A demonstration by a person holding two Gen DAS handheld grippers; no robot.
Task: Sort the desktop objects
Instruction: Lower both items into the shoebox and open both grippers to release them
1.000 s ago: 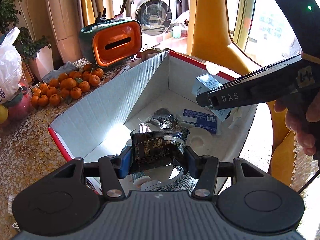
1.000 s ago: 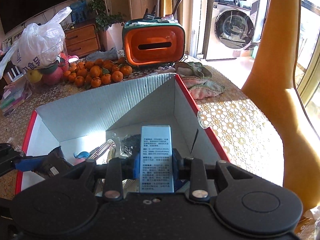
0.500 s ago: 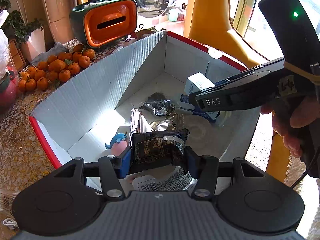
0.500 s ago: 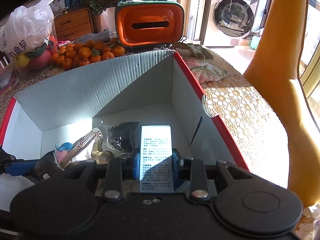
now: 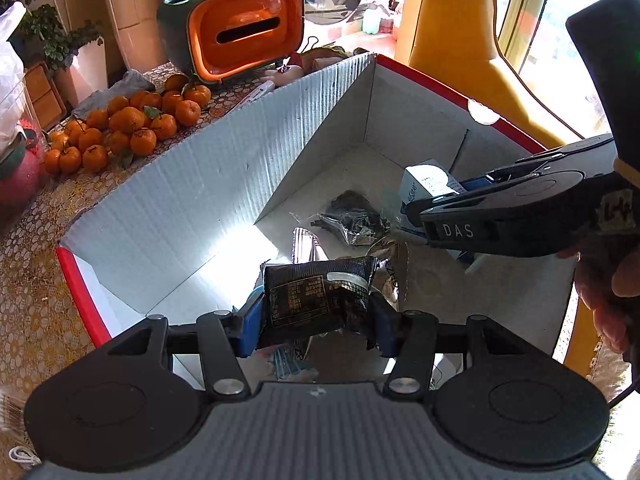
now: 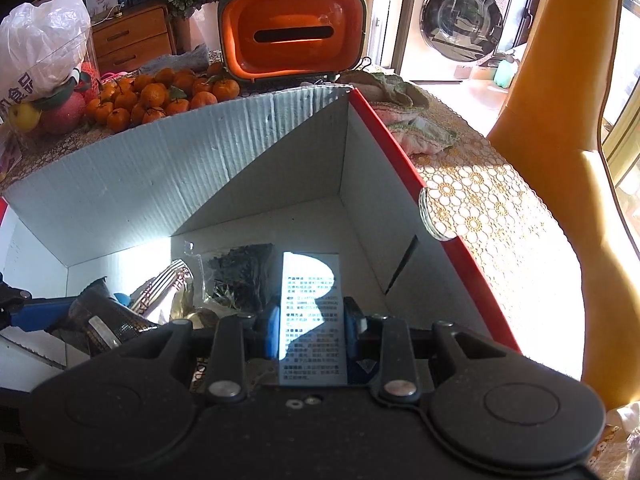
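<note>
My left gripper [image 5: 316,318] is shut on a black foil packet [image 5: 316,294], held low inside the white cardboard box [image 5: 200,184] with red rims. In the right wrist view my right gripper [image 6: 310,326] is shut on a small white carton [image 6: 310,312] with printed text, also inside the box [image 6: 180,184]. The left wrist view shows that right gripper [image 5: 424,210] from the side at the box's right, with the carton [image 5: 426,178] between its fingers and a hand [image 5: 608,288] on its handle. On the box floor lie a dark sachet [image 5: 354,216] and a silver striped wrapper [image 5: 306,242].
Behind the box stand an orange and green tissue holder [image 5: 240,32], a heap of mandarins [image 5: 128,124] and a white plastic bag [image 6: 40,40]. A crumpled cloth [image 6: 408,112] lies on the lace tablecloth [image 6: 480,200] to the right. A yellow chair back [image 6: 560,160] rises beside the table.
Both grippers have sunk deeper into the box with their loads still held. The right gripper's carton now hangs close above the box floor.
</note>
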